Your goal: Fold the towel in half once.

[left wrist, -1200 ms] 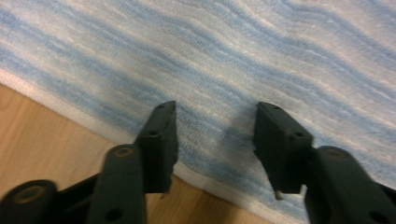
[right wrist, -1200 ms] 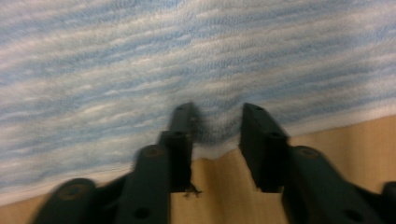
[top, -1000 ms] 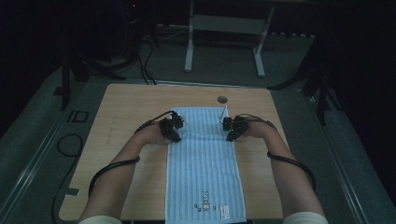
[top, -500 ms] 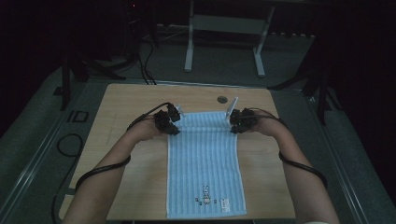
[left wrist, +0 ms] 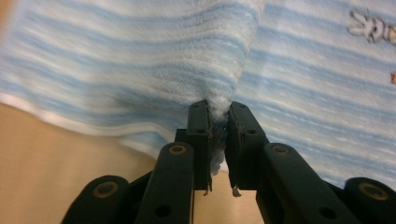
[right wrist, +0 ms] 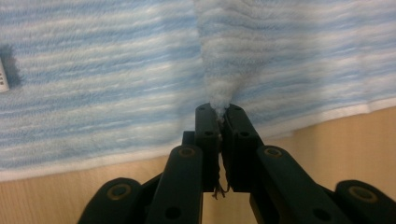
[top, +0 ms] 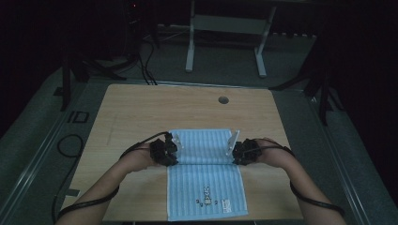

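Dark floor surrounds us, with cables trailing across it on the left and a pale metal frame (top: 225,37) standing beyond the far edge of our wooden counter (top: 141,108). That counter has a small round hole (top: 223,100) near its far edge, well apart from our work.

Next in size is the blue striped towel (top: 206,183), which lies lengthwise on the counter and reaches the near edge. Its far part is doubled back toward us, so a folded flap covers the middle stretch, while the near stretch lies flat in a single layer. On that near stretch we see a small printed figure (top: 205,191) and, just beside it, a little white tag (top: 225,203).

Our forearms come in from the bottom, one on each side of the towel. Our left gripper (top: 171,149) sits at the towel's left edge, and in the left gripper view its jaws are clamped on a pinch of towel (left wrist: 219,105), though they have just been easing apart slightly. Our right gripper (top: 237,150) sits at the right edge; in the right gripper view its jaws are pressed together on a bunched corner of the same cloth (right wrist: 218,105), a few loose threads hanging between them.
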{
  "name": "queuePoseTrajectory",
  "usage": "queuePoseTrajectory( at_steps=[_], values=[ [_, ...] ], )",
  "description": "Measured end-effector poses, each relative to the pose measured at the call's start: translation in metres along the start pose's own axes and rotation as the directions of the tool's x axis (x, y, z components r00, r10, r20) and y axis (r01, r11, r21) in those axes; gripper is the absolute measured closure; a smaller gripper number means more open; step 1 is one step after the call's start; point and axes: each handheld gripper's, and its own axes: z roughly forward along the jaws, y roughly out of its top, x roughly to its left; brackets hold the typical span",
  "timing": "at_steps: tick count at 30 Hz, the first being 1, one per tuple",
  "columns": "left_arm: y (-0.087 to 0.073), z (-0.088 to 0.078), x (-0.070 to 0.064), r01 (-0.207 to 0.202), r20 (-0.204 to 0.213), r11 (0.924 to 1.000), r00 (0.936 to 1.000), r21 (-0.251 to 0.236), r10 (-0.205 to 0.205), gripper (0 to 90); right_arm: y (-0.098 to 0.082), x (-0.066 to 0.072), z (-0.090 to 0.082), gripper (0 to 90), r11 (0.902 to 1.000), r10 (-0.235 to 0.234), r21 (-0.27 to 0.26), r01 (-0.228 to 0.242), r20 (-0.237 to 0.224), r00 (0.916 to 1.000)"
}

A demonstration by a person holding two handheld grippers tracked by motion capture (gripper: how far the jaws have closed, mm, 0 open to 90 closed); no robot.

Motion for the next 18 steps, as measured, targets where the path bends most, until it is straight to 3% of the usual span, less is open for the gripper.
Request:
queuePoseTrajectory(
  at_steps=[5,8,12,18],
  values=[
    [-0.006,0.011,-0.005,-0.002,0.009,0.9997,1.0000,0.023,0.002,74.0,-0.005,0.011,0.011,79.6,1.0000,0.000,-0.007,0.000,-0.007,1.0000],
    [-0.007,0.021,-0.004,-0.007,-0.002,0.9989,1.0000,0.047,0.007,72.4,-0.011,0.012,0.023,77.3,0.9994,0.030,0.015,-0.030,-0.013,0.9995],
    [-0.003,0.024,0.000,-0.011,-0.015,0.9990,0.9998,0.044,0.011,72.4,-0.016,0.011,0.026,77.0,0.9987,0.051,-0.008,-0.051,0.000,0.9987],
    [0.011,0.029,0.009,-0.001,-0.004,0.9996,1.0000,0.029,0.001,70.8,-0.020,0.008,0.025,77.1,0.9980,0.063,0.011,-0.063,0.015,0.9979]
  ],
)
